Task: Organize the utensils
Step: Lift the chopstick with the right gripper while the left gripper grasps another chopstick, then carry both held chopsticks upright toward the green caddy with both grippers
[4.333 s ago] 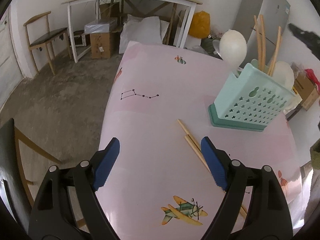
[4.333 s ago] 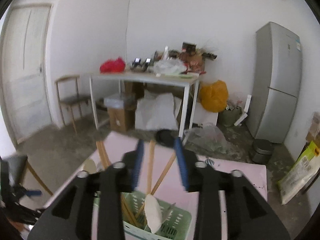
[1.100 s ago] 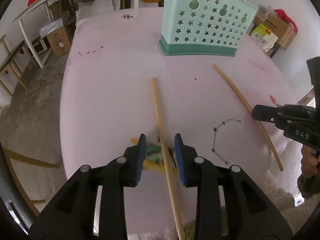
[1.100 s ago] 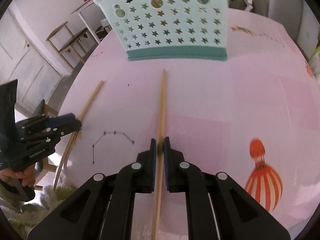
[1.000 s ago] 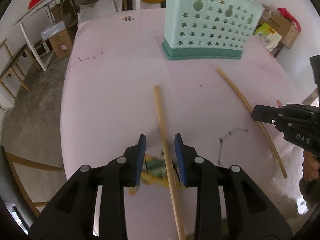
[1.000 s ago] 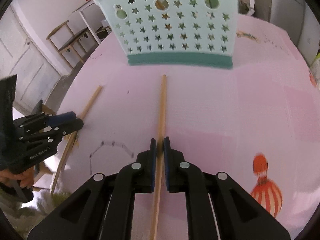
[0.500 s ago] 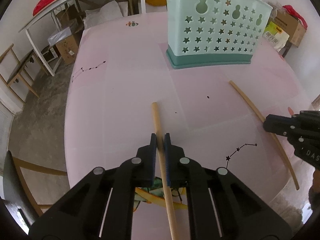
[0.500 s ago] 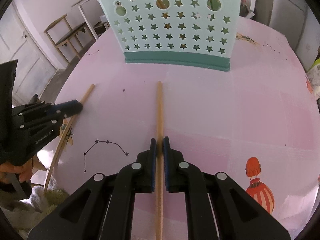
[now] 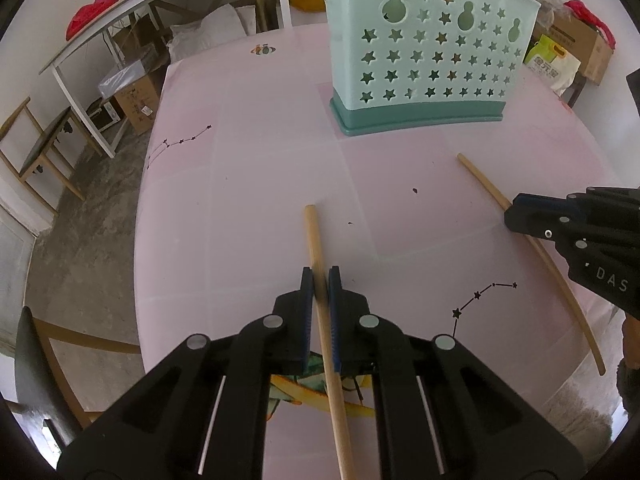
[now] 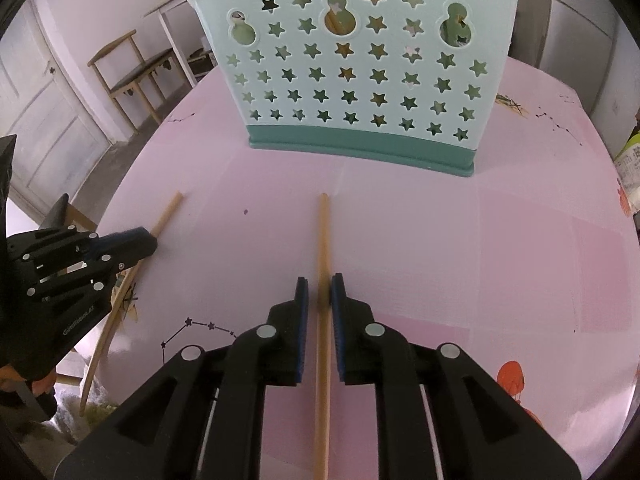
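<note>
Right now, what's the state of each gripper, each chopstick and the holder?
Left gripper: shut on left-hand chopstick.
Left-hand chopstick: clamped between the fingers.
Right gripper: fingers just eased open, gaps beside right-hand chopstick.
Right-hand chopstick: between the fingers, unpinched, on the table.
Utensil holder: upright, utensils inside.

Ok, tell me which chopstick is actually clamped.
The left chopstick, pinched between the left gripper's pads. The right chopstick lies loose between the right gripper's jaws, which have just been opening.
</note>
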The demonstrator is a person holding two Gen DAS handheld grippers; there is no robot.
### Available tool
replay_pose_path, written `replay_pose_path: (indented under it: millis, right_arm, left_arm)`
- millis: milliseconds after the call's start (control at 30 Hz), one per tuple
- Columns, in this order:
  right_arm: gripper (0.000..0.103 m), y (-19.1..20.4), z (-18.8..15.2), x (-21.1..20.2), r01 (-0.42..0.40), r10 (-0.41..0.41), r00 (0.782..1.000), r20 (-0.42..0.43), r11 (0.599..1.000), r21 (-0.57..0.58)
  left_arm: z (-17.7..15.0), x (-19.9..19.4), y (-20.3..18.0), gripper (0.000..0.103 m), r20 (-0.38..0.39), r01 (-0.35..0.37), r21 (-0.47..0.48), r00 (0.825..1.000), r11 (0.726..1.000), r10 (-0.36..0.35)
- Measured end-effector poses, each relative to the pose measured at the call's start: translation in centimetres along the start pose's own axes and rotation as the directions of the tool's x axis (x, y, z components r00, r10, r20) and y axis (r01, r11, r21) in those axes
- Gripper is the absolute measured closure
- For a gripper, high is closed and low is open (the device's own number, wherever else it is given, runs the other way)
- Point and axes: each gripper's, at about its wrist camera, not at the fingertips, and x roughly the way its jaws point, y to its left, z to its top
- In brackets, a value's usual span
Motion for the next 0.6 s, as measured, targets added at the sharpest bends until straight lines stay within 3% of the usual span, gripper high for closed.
replay_pose_path:
  millis: [600]
  right_arm:
    - [0.092, -0.18, -0.02, 0.01, 0.006, -0.006, 1.000, -0.011, 1.000, 0.009]
  left_arm:
    - [0.20, 0.06, -0.39, 0.096, 0.001, 0.005, 0.008, 1.000, 1.000, -0.005]
